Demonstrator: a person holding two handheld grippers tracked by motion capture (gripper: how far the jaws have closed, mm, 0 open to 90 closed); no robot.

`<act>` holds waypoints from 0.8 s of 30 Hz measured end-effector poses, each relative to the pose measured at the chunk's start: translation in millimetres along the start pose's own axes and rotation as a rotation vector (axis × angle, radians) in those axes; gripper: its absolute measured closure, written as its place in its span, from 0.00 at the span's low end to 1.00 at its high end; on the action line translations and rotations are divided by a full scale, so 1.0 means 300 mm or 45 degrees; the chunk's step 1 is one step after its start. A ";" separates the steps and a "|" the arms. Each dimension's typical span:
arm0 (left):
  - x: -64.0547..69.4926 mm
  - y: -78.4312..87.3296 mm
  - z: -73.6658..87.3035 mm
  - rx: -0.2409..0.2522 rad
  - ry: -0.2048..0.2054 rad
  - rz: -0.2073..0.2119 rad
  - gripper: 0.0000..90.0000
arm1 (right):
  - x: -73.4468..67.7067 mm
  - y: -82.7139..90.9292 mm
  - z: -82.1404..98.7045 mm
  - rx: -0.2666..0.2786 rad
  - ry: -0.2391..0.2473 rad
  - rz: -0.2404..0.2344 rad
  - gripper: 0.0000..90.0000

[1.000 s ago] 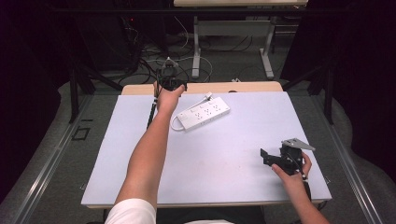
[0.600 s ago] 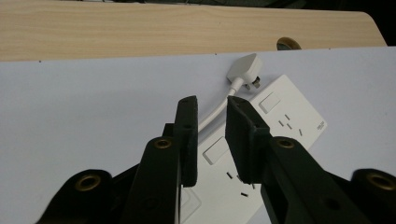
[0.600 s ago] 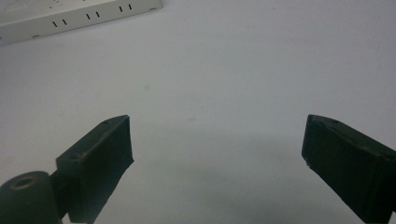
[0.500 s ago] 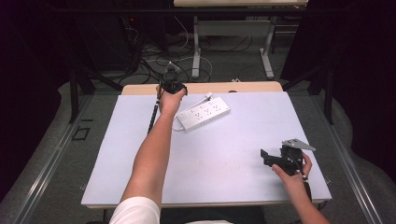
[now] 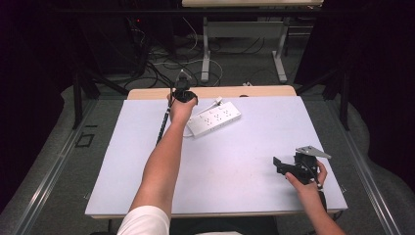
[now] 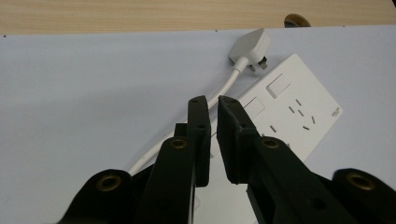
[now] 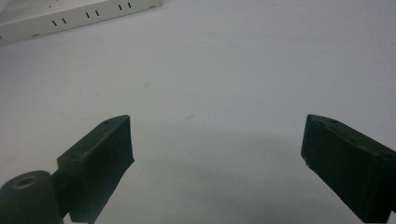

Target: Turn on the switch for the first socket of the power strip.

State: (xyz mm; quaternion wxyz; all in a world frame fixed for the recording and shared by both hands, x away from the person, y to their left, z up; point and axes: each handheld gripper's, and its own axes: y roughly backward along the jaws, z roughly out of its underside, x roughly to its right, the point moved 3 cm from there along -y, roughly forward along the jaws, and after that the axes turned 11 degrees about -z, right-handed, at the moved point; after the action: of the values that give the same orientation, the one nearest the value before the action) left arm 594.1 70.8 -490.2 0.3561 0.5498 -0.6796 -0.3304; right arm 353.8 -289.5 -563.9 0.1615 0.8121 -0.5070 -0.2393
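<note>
1. At the far left of the tabletop (image 5: pixel 147 161), seen from the high view, the left hand-held gripper (image 5: pixel 182 93) sits just beside the left end of the white power strip (image 5: pixel 215 118). Compared with a second ago, that hand has dropped a little lower toward the strip's cord end. The right hand-held gripper (image 5: pixel 281 166) rests near the right front edge, well apart from the strip, in the same spot as before.

2. Looking along the left hand-held gripper (image 6: pixel 211 105) in its own view, the jaws have just been closing and now stand narrow, with only a thin slit between them. The white cord (image 6: pixel 224 88) runs from behind the jaw tips up to the plug (image 6: pixel 250 44), which lies on the tabletop just beside the strip's far corner. I cannot tell whether the cord is pinched or lies beyond the tips. My judgement: a grasp on the cord is being attempted.

3. From the right gripper view, the right hand-held gripper (image 7: pixel 217 144) stands wide, nothing between its jaws, with bare tabletop ahead and the power strip (image 7: pixel 79 16) at the far left.
</note>
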 end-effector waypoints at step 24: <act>0.042 -0.084 0.049 -0.041 -0.039 -0.017 0.96 | 0.004 0.004 0.003 -0.003 0.005 -0.003 0.10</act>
State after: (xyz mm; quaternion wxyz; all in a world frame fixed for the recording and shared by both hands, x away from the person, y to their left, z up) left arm 592.8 54.9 -517.5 0.3523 0.5433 -0.6760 -0.3519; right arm 352.9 -291.1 -564.4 0.1632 0.8131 -0.5055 -0.2384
